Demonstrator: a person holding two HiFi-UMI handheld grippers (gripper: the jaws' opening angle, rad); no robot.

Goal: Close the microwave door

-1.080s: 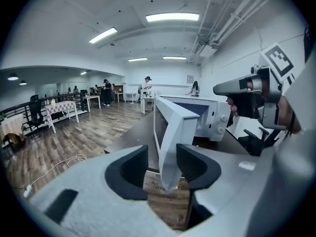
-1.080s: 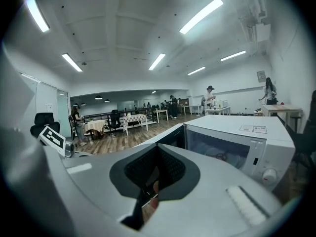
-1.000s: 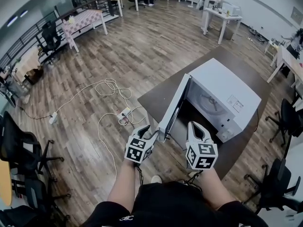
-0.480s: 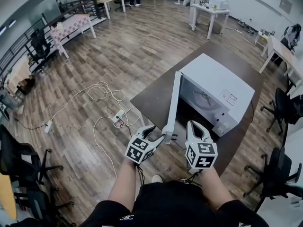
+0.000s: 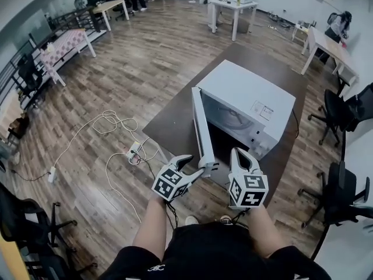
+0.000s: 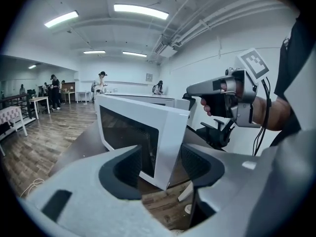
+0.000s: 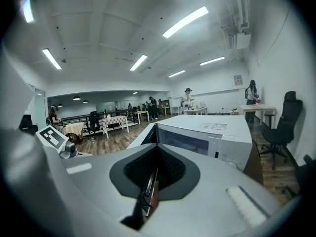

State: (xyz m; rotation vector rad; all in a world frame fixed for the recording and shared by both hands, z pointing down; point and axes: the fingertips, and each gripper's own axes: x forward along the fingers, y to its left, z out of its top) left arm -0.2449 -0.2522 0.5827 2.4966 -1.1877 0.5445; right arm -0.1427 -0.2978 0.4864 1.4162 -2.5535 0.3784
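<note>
Overhead, in the head view, the microwave (image 5: 250, 92) sits toward the near edge of the dark table (image 5: 169, 124). Its door (image 5: 200, 124) is swung out towards the person, and the cavity is mostly lost in shadow. Both forearms reach forward side by side, cut off at the elbows by the torso. The left gripper (image 5: 197, 164) slants right to the door's free edge; the right gripper (image 5: 240, 154) points at the oven front.

Next, in the left gripper view, the fingers (image 6: 121, 174) have just been opening and stand released. The door's free edge rises between them, unpinched, its bottom corner hidden.

Lastly, in the right gripper view, the fingers (image 7: 173, 174) are clenched on nothing and cover the microwave's lower front.
</note>
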